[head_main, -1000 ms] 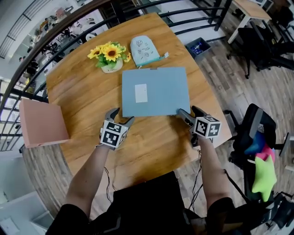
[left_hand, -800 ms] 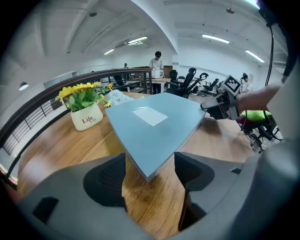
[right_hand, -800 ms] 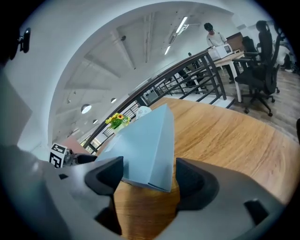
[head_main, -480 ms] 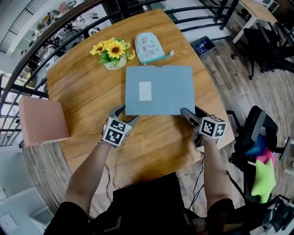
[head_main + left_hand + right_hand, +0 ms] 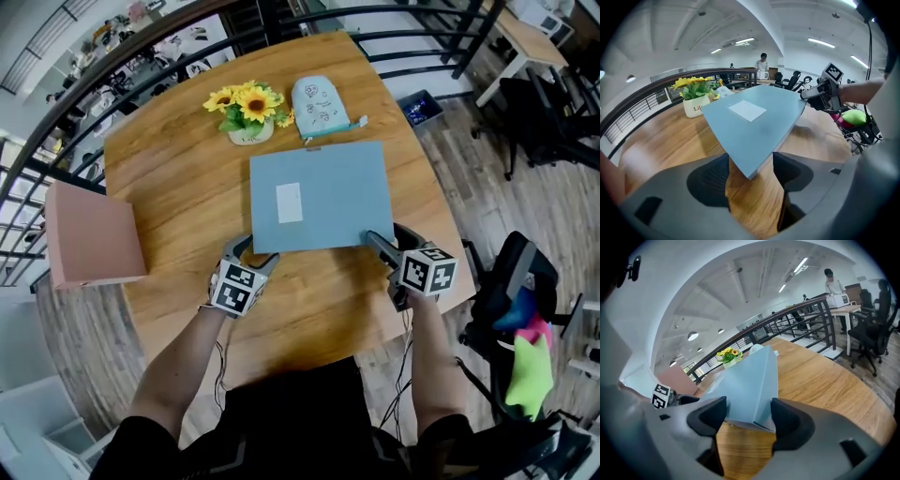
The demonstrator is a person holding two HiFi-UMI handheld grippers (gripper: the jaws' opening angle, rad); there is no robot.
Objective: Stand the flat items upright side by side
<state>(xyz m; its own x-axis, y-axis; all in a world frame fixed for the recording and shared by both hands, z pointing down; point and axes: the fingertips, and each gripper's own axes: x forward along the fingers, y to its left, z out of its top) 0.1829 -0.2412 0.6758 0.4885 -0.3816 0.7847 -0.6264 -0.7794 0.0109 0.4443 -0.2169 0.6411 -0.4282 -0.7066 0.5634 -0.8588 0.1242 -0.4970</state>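
Blue folder lies on the table just beside the flowers, its edge farthest from them tipped up. The left gripper, jaws just closing, pinches one corner of that edge. The right gripper, likewise closing, clamps the other. A pink board lies well left of the flowers, and a pouch sits beside them.
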